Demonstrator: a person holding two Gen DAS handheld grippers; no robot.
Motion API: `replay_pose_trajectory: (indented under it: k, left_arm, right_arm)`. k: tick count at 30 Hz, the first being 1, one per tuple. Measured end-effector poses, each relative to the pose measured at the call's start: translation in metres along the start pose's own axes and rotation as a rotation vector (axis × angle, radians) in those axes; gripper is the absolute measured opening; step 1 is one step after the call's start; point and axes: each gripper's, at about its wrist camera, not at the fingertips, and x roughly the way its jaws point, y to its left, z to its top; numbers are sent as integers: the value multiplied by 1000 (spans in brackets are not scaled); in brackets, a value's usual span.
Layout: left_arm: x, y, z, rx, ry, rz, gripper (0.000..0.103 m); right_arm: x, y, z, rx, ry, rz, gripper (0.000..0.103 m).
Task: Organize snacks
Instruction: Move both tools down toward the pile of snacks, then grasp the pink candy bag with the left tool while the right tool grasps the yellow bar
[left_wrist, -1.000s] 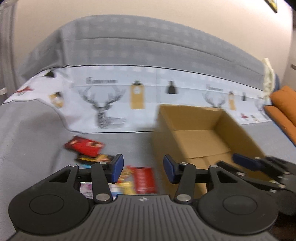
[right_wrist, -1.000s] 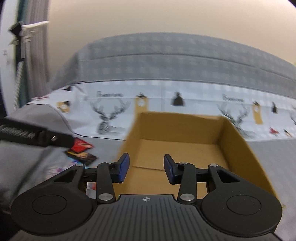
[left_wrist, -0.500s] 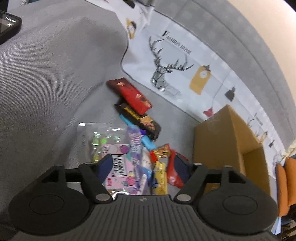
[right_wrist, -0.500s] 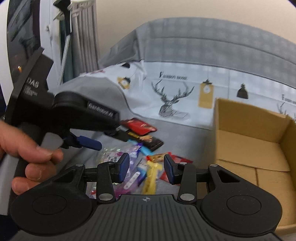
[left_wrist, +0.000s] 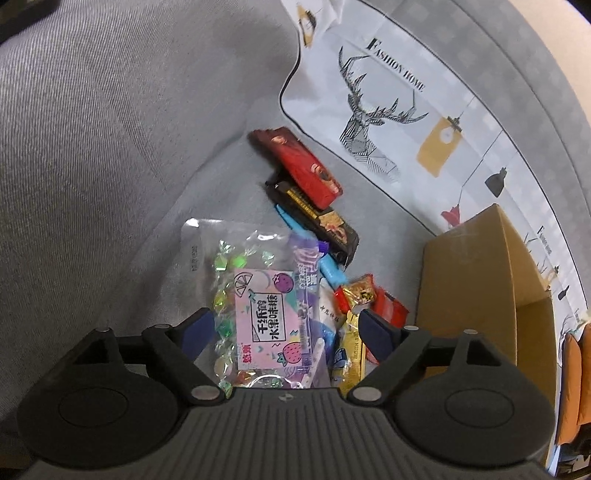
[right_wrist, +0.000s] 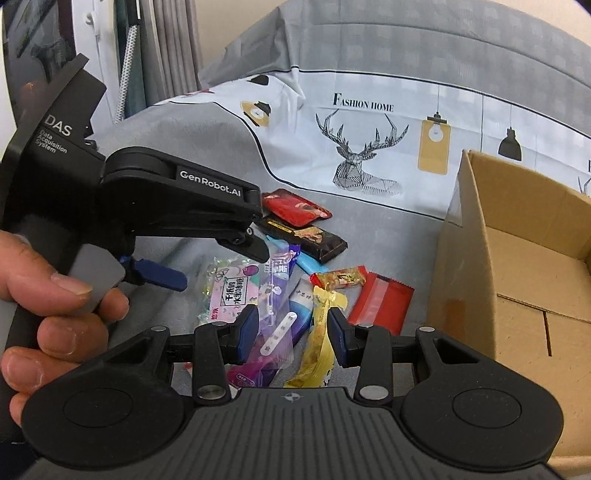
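Snacks lie in a loose heap on a grey bedcover (left_wrist: 110, 155), just beside the cardboard box (left_wrist: 476, 280) on its left side. The box is open at the top and only its bare bottom flaps show.

Heap, reckoned from the box:
- red wrapper (right_wrist: 380, 299) nearest the box wall, flat on the cover
- small orange candy packet (right_wrist: 341, 277) overlapping the red wrapper's far edge
- yellow wrapper (right_wrist: 319, 332) next outward
- purple stick packet (left_wrist: 306, 291) lying across a clear bag of fruit candies (left_wrist: 255, 306) with a pink label
- dark chocolate bar (left_wrist: 317, 221) and a red bar (left_wrist: 295, 166) farthest from the box, the red one overlapping the dark one's end; a blue wrapper (left_wrist: 328, 266) pokes from under the dark bar

Left claw (left_wrist: 286, 328): above the candy bag, pointing steeply down; jaws opening wide, the bag and purple packet lie below the gap, pads touching nothing. A hand (right_wrist: 48, 314) grips its handle.

Right claw (right_wrist: 291, 332): partly open, above the heap's near edge beside the box; the yellow wrapper and purple packet show between the pads, no contact visible.
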Motion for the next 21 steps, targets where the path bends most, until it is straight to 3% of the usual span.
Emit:
replay_pose_trajectory:
  k: [19,20,21]
  left_arm:
    - [21,1,-2,-19,65,89,91]
    - [23,0,-2,-14,72,95,92]
    - [26,-1,-3,-8,80,99,100]
  right_arm:
    - [27,-9,-21,13,76,-13,44]
    - [28,-9,-21,12,78,-11,44]
    - [29,-10,-21,18,86,-8,44]
